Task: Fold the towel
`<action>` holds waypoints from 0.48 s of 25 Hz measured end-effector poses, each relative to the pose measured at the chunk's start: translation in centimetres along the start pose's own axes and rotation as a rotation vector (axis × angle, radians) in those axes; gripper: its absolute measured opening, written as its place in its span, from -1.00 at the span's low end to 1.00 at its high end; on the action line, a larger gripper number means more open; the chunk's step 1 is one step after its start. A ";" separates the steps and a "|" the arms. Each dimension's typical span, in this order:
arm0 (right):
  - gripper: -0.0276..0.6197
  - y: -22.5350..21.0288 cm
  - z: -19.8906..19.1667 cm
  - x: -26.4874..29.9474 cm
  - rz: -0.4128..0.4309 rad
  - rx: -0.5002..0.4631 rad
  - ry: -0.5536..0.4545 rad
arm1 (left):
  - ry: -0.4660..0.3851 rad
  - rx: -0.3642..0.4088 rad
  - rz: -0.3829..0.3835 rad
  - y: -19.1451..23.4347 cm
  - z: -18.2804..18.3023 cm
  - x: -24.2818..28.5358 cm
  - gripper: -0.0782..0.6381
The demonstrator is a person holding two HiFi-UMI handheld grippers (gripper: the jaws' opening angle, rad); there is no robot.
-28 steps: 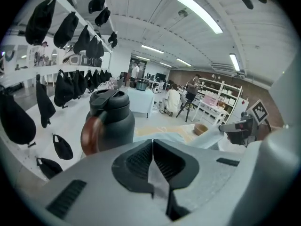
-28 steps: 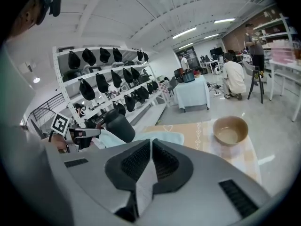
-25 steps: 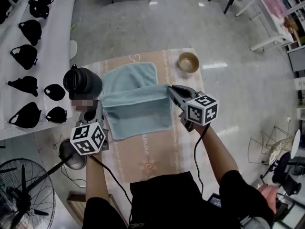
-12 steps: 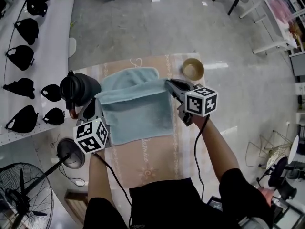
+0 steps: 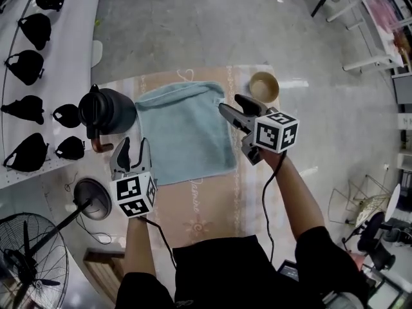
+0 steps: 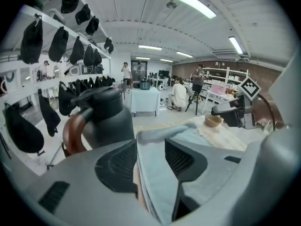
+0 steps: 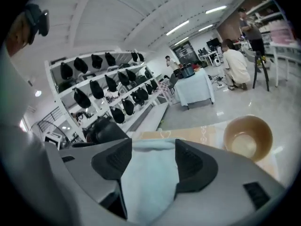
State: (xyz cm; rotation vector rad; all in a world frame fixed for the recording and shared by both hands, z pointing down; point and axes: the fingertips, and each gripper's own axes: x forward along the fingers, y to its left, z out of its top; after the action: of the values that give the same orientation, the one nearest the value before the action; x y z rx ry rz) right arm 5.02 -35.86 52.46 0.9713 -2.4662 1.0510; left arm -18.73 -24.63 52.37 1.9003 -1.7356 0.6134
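The light blue towel (image 5: 183, 131) lies flat, folded over, on the beige patterned table cover (image 5: 206, 205). My left gripper (image 5: 133, 148) sits at the towel's near left edge. Its jaws are opening, and in the left gripper view the towel's edge (image 6: 160, 133) lies loose between the pads of the left gripper (image 6: 150, 154) without being pressed. My right gripper (image 5: 230, 103) is over the towel's right edge, and its jaws are also opening wide. Through the spread jaws of the right gripper (image 7: 153, 161) the towel (image 7: 150, 182) shows below, free.
A black kettle (image 5: 109, 111) with a brown handle stands just left of the towel. A tan bowl (image 5: 264, 85) sits at the table's far right corner. A white shelf with black caps (image 5: 26, 76) runs along the left. A fan (image 5: 29, 262) and a round lamp head (image 5: 93, 198) stand near the left.
The raised towel edge was carried forward and laid down, so the towel now lies flat. Both grippers have opened and let go. The left one drew back towards me.
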 end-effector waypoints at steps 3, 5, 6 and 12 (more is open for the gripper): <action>-0.08 0.0 -4.1 -2.1 -0.036 -0.061 0.075 | 0.111 -0.058 -0.018 0.5 -5.2 -0.8 -0.28; -0.08 -0.3 -7.0 -3.6 -0.058 -0.074 0.122 | 0.181 -0.081 -0.026 0.7 -8.7 -1.7 -0.27; -0.08 -0.4 -8.5 -4.4 -0.069 -0.081 0.145 | 0.210 -0.085 -0.031 0.5 -10.4 -2.3 -0.27; -0.09 0.4 -17.5 -8.6 -0.061 -0.110 0.291 | 0.303 -0.134 -0.099 -1.3 -16.8 -5.1 -0.26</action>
State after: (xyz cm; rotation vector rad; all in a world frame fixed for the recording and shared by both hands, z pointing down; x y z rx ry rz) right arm 11.08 -19.03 60.13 0.7932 -2.2173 0.9511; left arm -17.86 -10.03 62.16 1.6912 -1.4458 0.6887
